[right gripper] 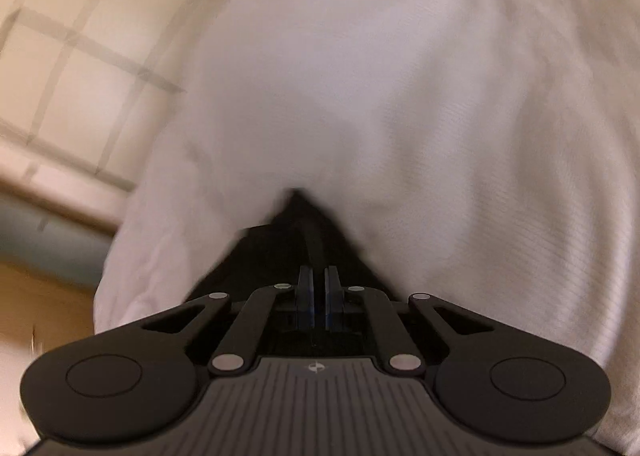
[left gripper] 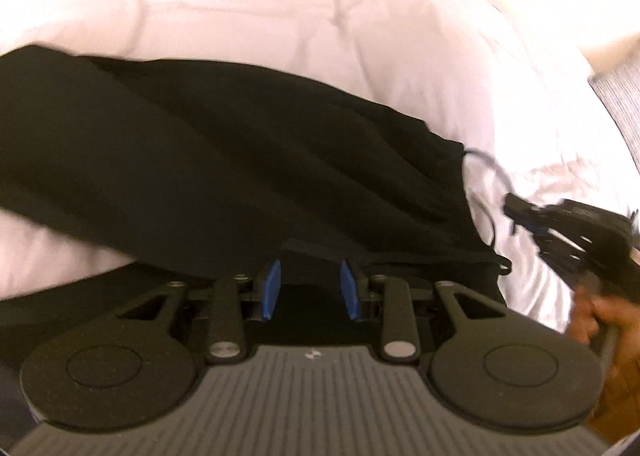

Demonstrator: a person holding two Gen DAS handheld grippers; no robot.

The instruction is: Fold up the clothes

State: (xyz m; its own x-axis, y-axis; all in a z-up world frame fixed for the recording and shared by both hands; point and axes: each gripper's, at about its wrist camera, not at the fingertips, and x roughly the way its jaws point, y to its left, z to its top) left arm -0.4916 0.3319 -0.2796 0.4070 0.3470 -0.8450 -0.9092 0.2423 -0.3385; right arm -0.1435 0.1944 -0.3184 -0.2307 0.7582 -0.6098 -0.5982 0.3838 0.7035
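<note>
garment (left gripper: 224, 160): showing plain black | bed cover (left gripper: 280, 8): showing white with fine woven ribbing | pads (left gripper: 271, 288): showing blue | floor (right gripper: 72, 68): showing cream tiles with grey grout lines | hand-held gripper body: showing black

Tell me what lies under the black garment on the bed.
The black garment lies on a white quilt, which shows all around it. What the quilt looks like directly beneath the garment is covered, so I cannot tell whether anything else is there.

Both wrist views close, angled down, sharing white bedding (left gripper: 280, 16) and black garment (left gripper: 200, 156).
</note>
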